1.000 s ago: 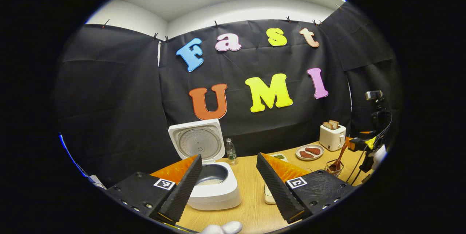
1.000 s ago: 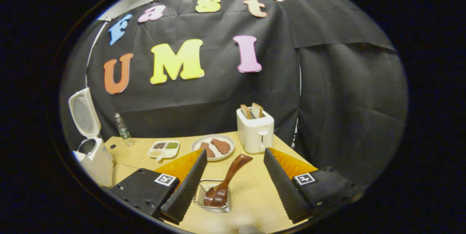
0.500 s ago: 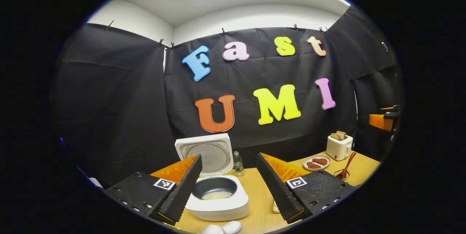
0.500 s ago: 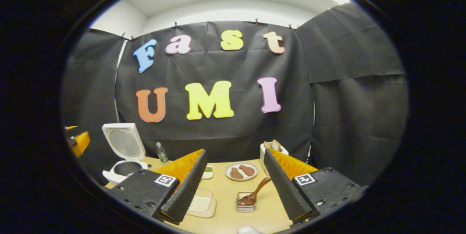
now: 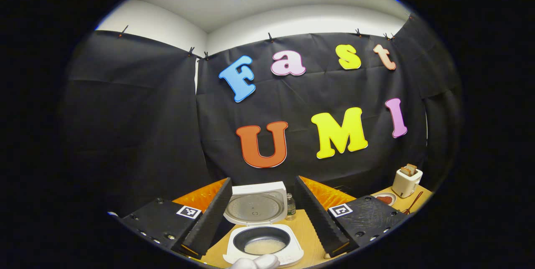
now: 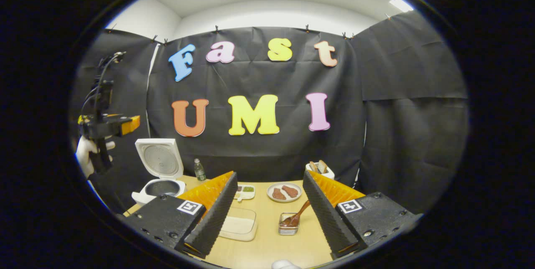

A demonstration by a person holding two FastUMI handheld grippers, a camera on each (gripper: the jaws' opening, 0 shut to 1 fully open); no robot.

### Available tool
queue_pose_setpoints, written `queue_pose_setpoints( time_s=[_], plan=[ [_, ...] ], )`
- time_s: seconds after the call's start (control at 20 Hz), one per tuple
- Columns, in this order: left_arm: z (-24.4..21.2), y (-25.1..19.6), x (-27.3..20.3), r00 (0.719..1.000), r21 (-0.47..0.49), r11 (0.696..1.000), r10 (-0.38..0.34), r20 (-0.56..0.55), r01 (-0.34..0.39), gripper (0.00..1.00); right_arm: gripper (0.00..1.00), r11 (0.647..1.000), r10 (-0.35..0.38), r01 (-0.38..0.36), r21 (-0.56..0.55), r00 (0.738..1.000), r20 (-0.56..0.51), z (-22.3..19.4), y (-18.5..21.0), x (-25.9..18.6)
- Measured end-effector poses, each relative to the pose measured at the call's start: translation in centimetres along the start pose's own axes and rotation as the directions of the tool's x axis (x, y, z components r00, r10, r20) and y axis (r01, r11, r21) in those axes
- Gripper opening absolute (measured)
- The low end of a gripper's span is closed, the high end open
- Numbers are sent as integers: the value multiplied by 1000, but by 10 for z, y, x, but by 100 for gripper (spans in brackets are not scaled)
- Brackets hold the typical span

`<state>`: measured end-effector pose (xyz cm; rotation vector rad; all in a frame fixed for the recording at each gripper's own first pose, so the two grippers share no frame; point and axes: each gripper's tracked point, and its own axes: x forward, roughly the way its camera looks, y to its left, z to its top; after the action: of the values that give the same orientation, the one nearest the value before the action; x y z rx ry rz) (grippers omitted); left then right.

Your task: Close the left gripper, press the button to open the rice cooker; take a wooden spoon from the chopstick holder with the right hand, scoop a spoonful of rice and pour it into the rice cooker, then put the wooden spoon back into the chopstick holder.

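Observation:
The white rice cooker (image 5: 267,252) stands open with its lid (image 5: 256,206) upright, and pale rice lies in its dark pot. My left gripper (image 5: 262,183) is open and empty, held above and behind the cooker. In the right gripper view the cooker (image 6: 159,187) sits at the table's left. There the wooden spoon (image 6: 297,215) leans in the small wire chopstick holder (image 6: 288,229). My right gripper (image 6: 269,175) is open and empty, well back from the holder. A gloved hand (image 6: 88,156) holds the left gripper (image 6: 108,124) high at the far left.
A clear box of rice (image 6: 239,225) lies on the wooden table (image 6: 267,248) near the holder. Farther back are a divided dish (image 6: 245,192), a plate of meat (image 6: 284,192), a toaster (image 6: 319,169) and a small bottle (image 6: 199,170). Black cloth walls close in the table.
Both grippers have drawn back and risen from the table, still open. The spoon and holder now look smaller and farther off. The cooker stays open.

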<state>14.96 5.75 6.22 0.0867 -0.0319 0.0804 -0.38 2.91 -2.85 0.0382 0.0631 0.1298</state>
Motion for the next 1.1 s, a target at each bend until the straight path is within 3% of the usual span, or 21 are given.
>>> queue_pose_setpoints(
  time_s=[0.2, 0.45, 0.65, 0.8, 1.0, 1.1],
  plan=[
    [14, 24, 75, 997, -16, 998, 54, -62, -55, 95, 99, 1000, 4, -4, -9, 1000, -28, -5, 1, -8],
    [-17, 46, 162, 978, -17, 993, 109, -180, -114, 95, 100, 1000, -2, 2, -29, 1000, -25, 1, 0, -17],
    [-94, 46, 204, 901, -64, 990, 83, -427, -122, 96, 99, 999, -5, 3, -42, 999, -39, 1, 2, -19],
    [-134, 54, 209, 836, -69, 987, 84, -542, -143, 95, 100, 999, 0, -3, -43, 999, -51, -4, 4, -21],
    [-158, 58, 198, 798, -40, 991, 81, -598, -130, 96, 100, 999, 5, -8, -40, 997, -72, -12, 4, -19],
    [-156, 60, 195, 800, -43, 991, 78, -595, -129, 99, 100, 999, 14, -16, -33, 997, -78, -15, 5, -17]
  ],
)
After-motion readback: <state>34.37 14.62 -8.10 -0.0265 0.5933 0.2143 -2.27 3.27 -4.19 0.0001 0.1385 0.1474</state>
